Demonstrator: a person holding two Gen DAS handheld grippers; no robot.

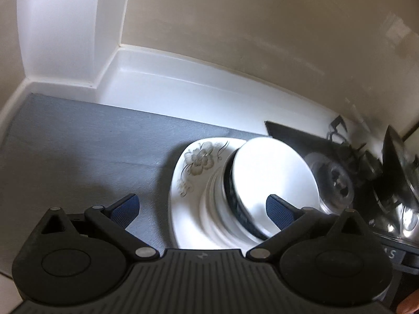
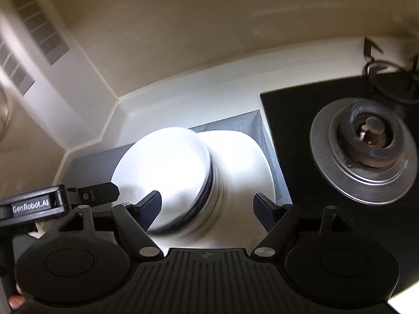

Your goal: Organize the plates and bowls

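Left-wrist view, left to right: a grey, finely woven rectangular mat (image 1: pixel 86 144) covers the glossy white countertop (image 1: pixel 162 83), whose raised white rim meets a cream wall. The left gripper (image 1: pixel 203 208), black with blue textured finger pads (image 1: pixel 125 206), stands with its fingers wide apart and grips nothing; the left pad lies over the mat, the right pad over the stack. On the mat rests a large white glazed plate with a grey flower print (image 1: pixel 193 167), carrying a tilted stack of ribbed white bowls (image 1: pixel 214 209) topped by a dark-rimmed bowl with a smooth white interior (image 1: pixel 272 178); motion blur softens the stack's edges, so the number of bowls cannot be told. Farther right, a black glass hob (image 1: pixel 290 136) carries a round silver-and-black gas burner (image 1: pixel 337 178), and a shiny steel object at the frame edge is cut off and hard to identify. Right-wrist view, left to right: the left gripper's black body (image 2: pixel 34 205), marked with white lettering, enters from the left edge. The right gripper (image 2: pixel 207 209) stands with its black fingers spread, empty, directly over the overexposed white stack (image 2: pixel 167 167), whose surface detail is washed out. The hob's burner (image 2: pixel 364 149) lies well right of the mat.
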